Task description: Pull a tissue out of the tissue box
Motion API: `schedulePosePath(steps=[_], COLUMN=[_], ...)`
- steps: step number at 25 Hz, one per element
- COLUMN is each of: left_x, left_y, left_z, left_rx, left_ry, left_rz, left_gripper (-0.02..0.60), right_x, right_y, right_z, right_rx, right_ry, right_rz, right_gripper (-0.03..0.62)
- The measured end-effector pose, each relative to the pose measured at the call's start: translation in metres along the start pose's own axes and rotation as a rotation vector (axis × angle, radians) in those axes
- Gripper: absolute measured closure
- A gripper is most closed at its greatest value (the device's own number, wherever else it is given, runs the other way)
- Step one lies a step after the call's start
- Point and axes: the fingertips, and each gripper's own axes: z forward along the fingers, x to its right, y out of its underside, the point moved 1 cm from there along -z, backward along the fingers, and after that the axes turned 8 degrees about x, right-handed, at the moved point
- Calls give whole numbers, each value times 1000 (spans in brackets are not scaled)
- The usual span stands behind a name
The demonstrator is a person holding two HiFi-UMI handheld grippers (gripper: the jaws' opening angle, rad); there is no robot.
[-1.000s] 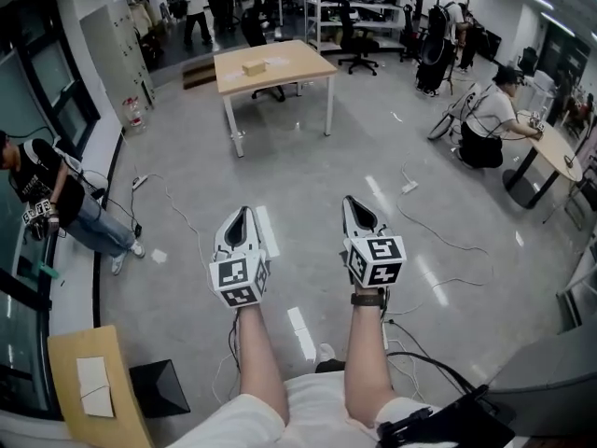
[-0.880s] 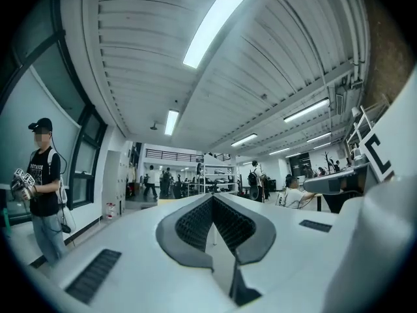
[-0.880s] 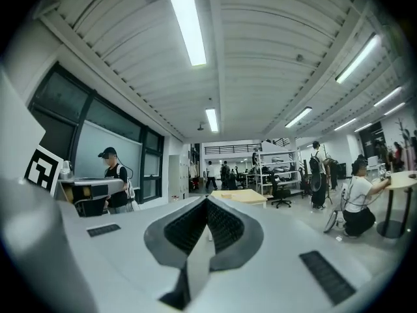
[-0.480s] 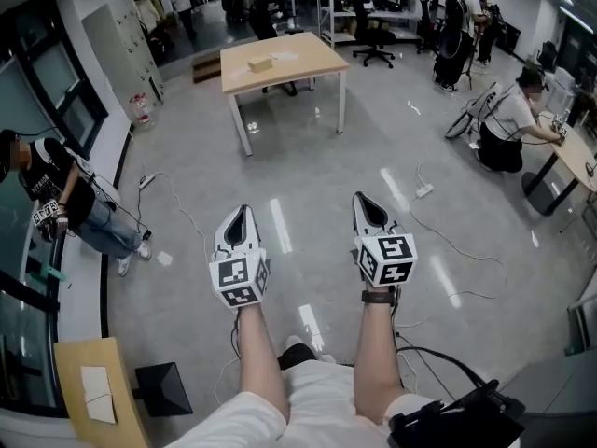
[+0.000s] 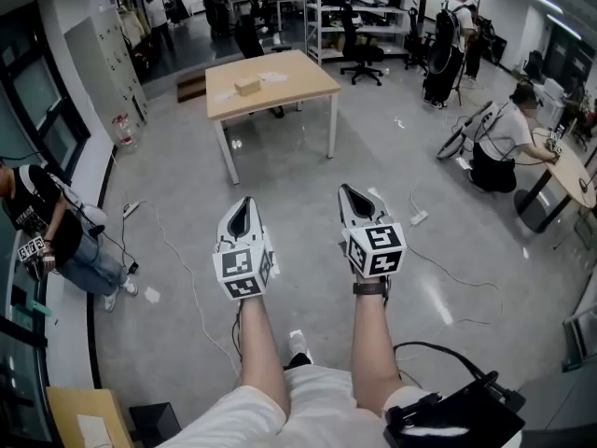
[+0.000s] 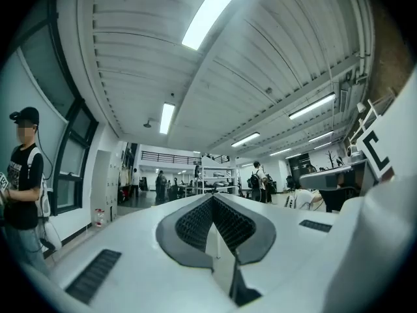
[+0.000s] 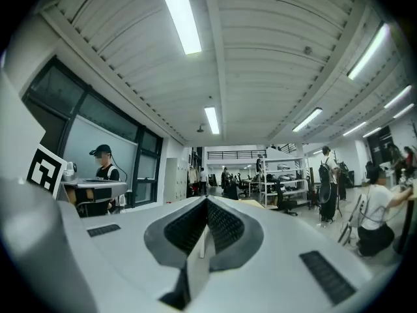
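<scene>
A small tan tissue box (image 5: 248,85) sits on a light wooden table (image 5: 280,90) far ahead across the grey floor. Both grippers are held out level in front of me, side by side, well short of the table. My left gripper (image 5: 245,203) is shut with nothing in it, and its black ribbed pads meet at the tip (image 6: 212,198). My right gripper (image 5: 346,191) is likewise shut and empty, its pads pressed together (image 7: 207,201). The table is hidden behind the jaws in both gripper views.
A person (image 5: 42,227) stands by the window wall at left. Another person (image 5: 492,146) crouches by a curved desk (image 5: 558,157) at right. Cables (image 5: 448,269) trail over the floor. Shelving (image 5: 359,7), office chairs and several people fill the back.
I have walked forward over the floor with both grippers carried ahead of me. The table and the person at left have shifted in the view. Both pairs of jaws stayed shut.
</scene>
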Motion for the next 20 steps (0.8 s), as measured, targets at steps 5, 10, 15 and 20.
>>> schedulePosePath(steps=[5, 10, 15, 20], left_x=[-43, -64, -53, -61], left_y=[-1, 21, 58, 88], left_z=[87, 157, 208, 281], left_rx=[46, 44, 14, 4], left_ry=[33, 58, 102, 50], left_rz=[19, -54, -74, -154], left_gripper=[580, 580, 580, 580], right_x=[6, 12, 49, 87], right_y=[-7, 19, 41, 71], right_z=[97, 168, 207, 272], right_rx=[30, 0, -12, -22], right_ry=[-3, -17, -2, -50], right_rz=[-55, -52, -11, 3], right_gripper=[592, 592, 592, 592])
